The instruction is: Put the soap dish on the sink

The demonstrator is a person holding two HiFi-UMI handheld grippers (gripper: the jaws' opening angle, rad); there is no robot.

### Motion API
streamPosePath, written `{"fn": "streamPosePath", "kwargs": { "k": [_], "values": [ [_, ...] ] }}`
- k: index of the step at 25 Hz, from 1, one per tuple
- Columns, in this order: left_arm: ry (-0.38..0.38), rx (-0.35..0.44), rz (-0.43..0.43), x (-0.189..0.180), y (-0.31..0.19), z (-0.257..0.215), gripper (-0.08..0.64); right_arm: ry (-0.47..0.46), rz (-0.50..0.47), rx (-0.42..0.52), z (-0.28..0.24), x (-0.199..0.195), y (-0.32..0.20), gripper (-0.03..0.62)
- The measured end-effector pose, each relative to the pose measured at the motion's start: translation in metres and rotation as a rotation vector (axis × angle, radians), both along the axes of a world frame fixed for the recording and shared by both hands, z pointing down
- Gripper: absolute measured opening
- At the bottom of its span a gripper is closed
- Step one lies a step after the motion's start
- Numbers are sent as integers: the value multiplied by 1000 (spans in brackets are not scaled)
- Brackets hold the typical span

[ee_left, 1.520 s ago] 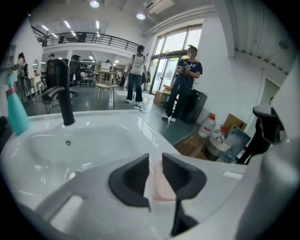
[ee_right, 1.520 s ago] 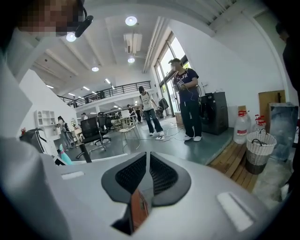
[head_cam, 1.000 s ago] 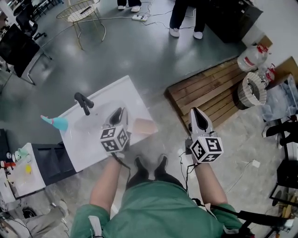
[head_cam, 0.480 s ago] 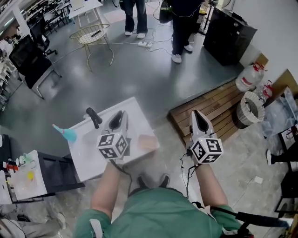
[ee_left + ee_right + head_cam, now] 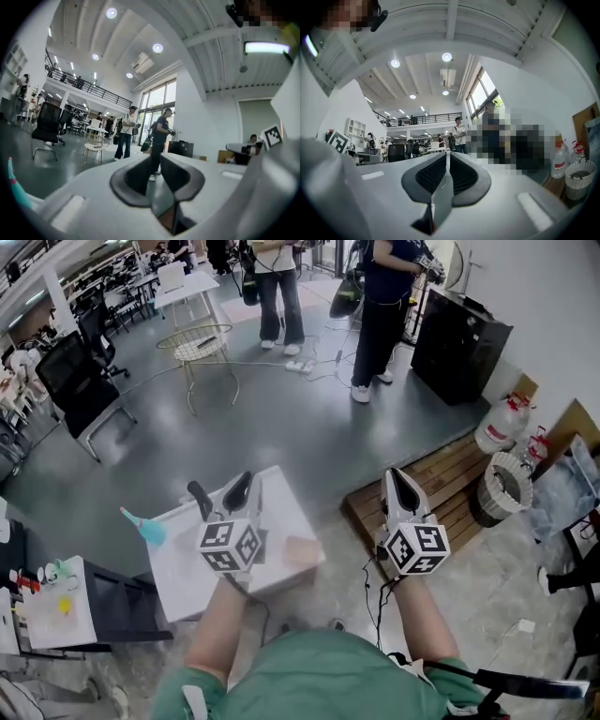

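Grey left gripper [image 5: 242, 480] jaws slightly apart, empty; right gripper [image 5: 392, 476] jaws together.

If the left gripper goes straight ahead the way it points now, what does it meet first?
Nothing near: the left gripper points about level, its jaws slightly apart and empty. Far ahead in that line stands a person in dark clothes, though the depth is unclear.

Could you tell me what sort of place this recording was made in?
Probably a large open-plan lab or workshop hall: the white sink unit stands alone on a grey floor, with an office chair, a wooden pallet and a railed mezzanine nearby.
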State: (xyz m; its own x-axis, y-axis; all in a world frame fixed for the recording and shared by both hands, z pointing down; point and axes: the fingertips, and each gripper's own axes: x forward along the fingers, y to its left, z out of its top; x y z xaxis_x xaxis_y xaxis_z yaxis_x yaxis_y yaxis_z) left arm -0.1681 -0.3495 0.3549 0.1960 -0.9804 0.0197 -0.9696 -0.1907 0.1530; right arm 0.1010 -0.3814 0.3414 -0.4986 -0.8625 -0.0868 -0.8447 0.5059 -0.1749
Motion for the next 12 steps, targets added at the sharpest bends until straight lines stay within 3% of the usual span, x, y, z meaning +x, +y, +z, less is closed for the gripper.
{"fn": "streamPosePath", "kwargs": {
  "k": [12],
  "values": [
    [21,54,18,1,7,-21,58,17,-23,72,-21,-14,11,25]
  ]
}}
